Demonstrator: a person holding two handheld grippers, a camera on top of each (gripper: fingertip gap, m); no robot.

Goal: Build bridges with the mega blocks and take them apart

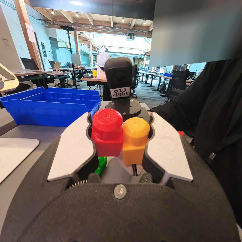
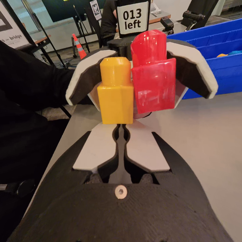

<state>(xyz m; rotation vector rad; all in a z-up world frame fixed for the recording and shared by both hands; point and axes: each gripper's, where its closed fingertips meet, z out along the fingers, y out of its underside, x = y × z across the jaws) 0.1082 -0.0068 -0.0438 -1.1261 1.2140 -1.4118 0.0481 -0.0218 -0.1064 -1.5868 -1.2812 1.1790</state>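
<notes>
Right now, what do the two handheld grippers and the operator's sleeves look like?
Both the left gripper and right gripper are black, textured bodies with light grey, wavy-edged fingers, a silver centre screw and a white labelled tag. Black sleeve. No cables visible.

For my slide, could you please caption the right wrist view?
Shut right tongs under an orange block and red block, both between the left tongs, blue bin behind.

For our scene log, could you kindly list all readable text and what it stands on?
Wording not copied; bearers only.
Printed white label on black camera mount: legible.
Printed white tag, right wrist view: legible.
Embossed brand on red block stud: partly legible.
Pillar notice: too small.
</notes>
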